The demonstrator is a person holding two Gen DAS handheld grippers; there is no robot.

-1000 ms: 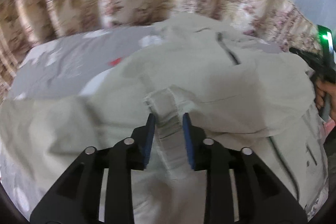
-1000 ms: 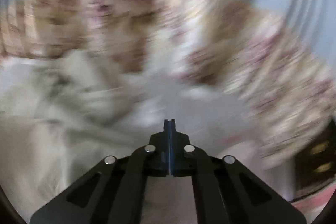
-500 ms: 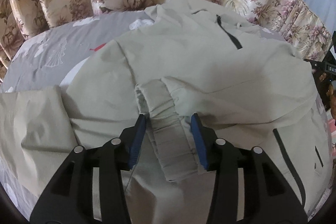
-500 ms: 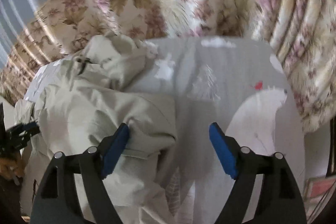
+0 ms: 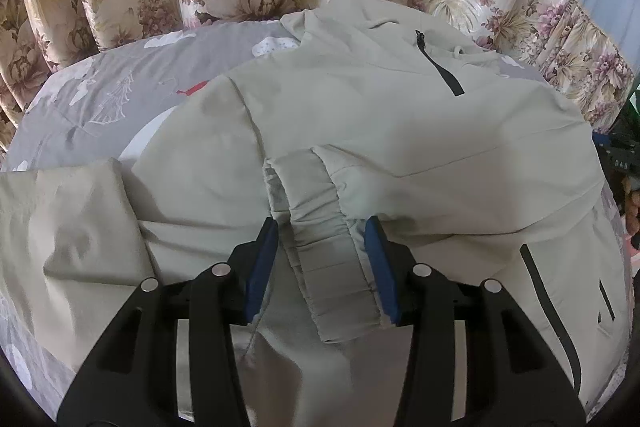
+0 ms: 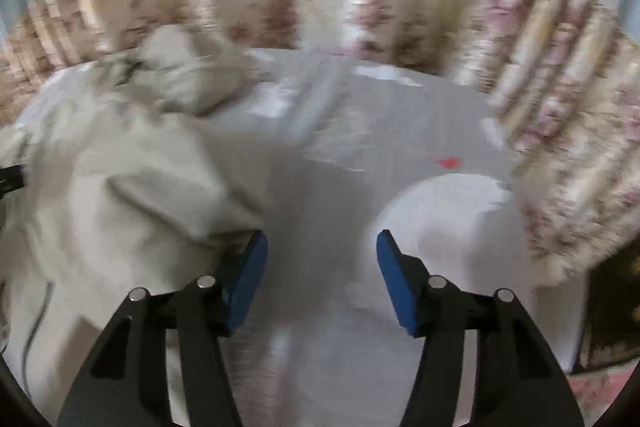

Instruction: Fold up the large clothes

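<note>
Jacket [image 5: 380, 131], blurred in right view

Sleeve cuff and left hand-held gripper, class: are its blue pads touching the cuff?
Apart. The left wrist view shows the left hand-held gripper open, with slim gaps between the sleeve cuff and both pads.

One jacket [image 5: 380, 131], one bedsheet [image 5: 100, 95], two grippers [image 5: 322, 259] [image 6: 320, 267]
</note>
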